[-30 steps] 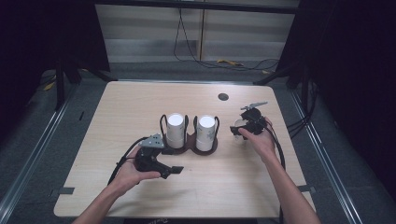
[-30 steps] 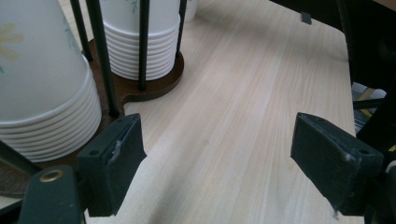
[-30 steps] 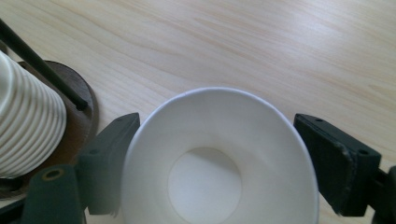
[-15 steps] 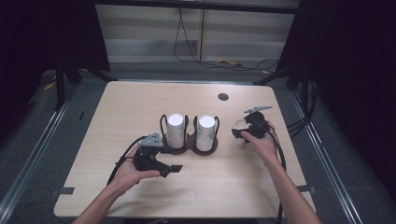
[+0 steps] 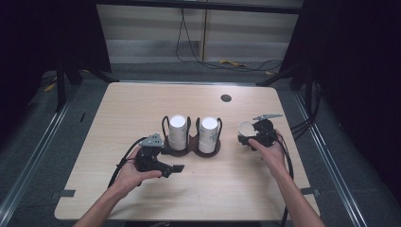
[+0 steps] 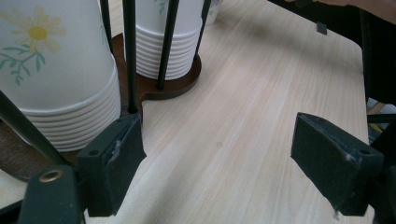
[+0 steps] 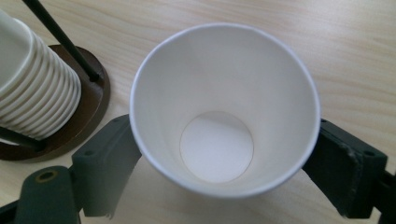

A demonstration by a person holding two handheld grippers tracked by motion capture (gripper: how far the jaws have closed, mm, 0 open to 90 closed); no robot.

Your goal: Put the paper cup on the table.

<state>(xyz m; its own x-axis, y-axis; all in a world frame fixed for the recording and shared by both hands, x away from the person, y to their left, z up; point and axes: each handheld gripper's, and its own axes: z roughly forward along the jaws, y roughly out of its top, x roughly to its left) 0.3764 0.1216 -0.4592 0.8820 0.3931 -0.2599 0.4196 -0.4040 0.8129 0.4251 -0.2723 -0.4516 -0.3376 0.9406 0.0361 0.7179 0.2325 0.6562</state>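
Two stacks of white, flower-printed paper cups (image 5: 178, 128) (image 5: 208, 130) stand upside down in a brown holder (image 5: 189, 150) with black rods at mid-table. A single white cup (image 5: 246, 128) stands mouth up to the right of the holder. My right gripper (image 5: 246, 135) straddles it. Looking into the cup (image 7: 219, 140), its rim is round and unsqueezed, and the jaws of my right gripper (image 7: 219, 158) have just been opening with the cup between them. My left gripper (image 5: 172, 169) is open and empty at the holder's near left. Its own view (image 6: 219, 163) shows one jaw beside the nearer stack (image 6: 51, 70).
The wooden table (image 5: 142, 109) has a small dark round hole (image 5: 226, 98) near its far edge. Each gripper trails a cable toward the near side. Dark floor and metal rails surround the table. The holder's base (image 7: 88, 102) lies close to the single cup's left.
My right gripper has shifted slightly toward the near side with the cup between its jaws, and the jaws stand wider. The left gripper has not moved.
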